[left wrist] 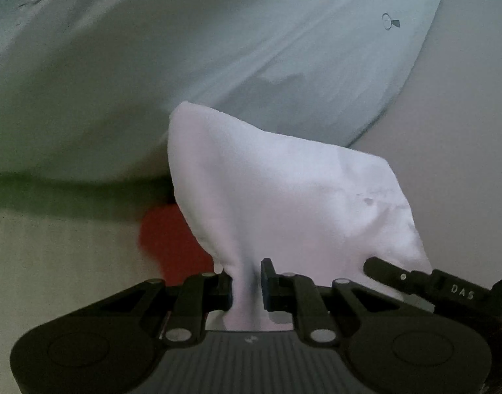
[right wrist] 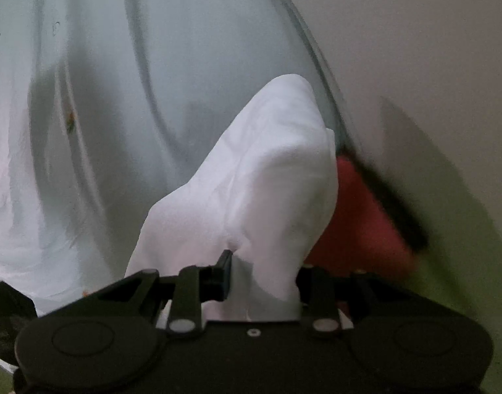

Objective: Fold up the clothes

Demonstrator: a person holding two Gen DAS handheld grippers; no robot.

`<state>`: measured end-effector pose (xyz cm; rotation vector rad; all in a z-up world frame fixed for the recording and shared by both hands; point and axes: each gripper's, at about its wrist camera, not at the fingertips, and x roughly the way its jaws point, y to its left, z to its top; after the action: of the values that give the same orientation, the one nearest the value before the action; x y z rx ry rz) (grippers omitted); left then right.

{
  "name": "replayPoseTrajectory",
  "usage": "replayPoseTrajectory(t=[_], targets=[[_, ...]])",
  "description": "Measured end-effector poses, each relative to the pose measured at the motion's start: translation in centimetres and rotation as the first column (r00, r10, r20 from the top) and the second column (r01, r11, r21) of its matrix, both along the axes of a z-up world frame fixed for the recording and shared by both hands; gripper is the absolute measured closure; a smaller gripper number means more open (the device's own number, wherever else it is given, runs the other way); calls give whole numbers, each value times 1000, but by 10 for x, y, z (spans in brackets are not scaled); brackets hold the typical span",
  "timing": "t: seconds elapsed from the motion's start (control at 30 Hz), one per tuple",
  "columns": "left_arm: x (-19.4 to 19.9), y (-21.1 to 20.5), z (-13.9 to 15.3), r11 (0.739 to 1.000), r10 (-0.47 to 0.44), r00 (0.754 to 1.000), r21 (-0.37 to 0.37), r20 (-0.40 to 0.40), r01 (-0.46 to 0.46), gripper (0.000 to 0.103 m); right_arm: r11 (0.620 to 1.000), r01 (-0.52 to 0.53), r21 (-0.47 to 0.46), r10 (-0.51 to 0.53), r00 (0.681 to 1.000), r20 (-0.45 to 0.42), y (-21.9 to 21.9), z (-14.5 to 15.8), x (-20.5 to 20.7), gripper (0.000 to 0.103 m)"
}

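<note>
A white garment with small printed marks hangs stretched in front of both cameras. My left gripper is shut on a bunched white corner of it, which stands up above the jaws. My right gripper is shut on another bunched white part; the cloth drapes over and hides its right finger. The other gripper's black finger shows at the lower right of the left wrist view, touching the same fold. The garment fills the left of the right wrist view.
A red object lies on the pale surface under the cloth, also in the right wrist view. A pale plain surface fills the right side. A dark blurred band crosses the red object.
</note>
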<state>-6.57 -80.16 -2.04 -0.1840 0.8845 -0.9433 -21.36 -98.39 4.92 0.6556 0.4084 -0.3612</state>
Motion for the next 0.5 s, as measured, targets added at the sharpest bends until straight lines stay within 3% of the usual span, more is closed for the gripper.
replayPoseTrajectory(t=[0.1, 0.13, 0.17, 0.27, 0.33, 0.43, 0.5], targets=[[16, -26, -10, 998, 22, 1000, 51, 15, -23, 74, 997, -1, -72, -1, 1000, -29, -32, 4, 31, 70], [21, -35, -14, 997, 29, 999, 68, 20, -30, 69, 995, 5, -99, -11, 998, -57, -42, 0, 44, 63], [26, -44, -17, 996, 36, 999, 85, 26, -38, 68, 992, 17, -126, -29, 995, -92, -51, -6, 57, 55], [42, -70, -28, 989, 56, 998, 134, 43, -62, 67, 986, 54, -160, -89, 972, -217, -73, -33, 87, 50], [49, -83, -34, 984, 62, 996, 162, 58, -71, 62, 985, 61, -161, -99, 965, -244, -73, -44, 89, 47], [28, -62, -30, 981, 40, 993, 184, 110, -60, 53, 976, 76, -205, -123, 966, -226, -57, -47, 79, 31], [14, -56, -23, 980, 33, 988, 188, 148, -61, 50, 969, 83, -235, -137, 965, -225, -40, -46, 66, 28]])
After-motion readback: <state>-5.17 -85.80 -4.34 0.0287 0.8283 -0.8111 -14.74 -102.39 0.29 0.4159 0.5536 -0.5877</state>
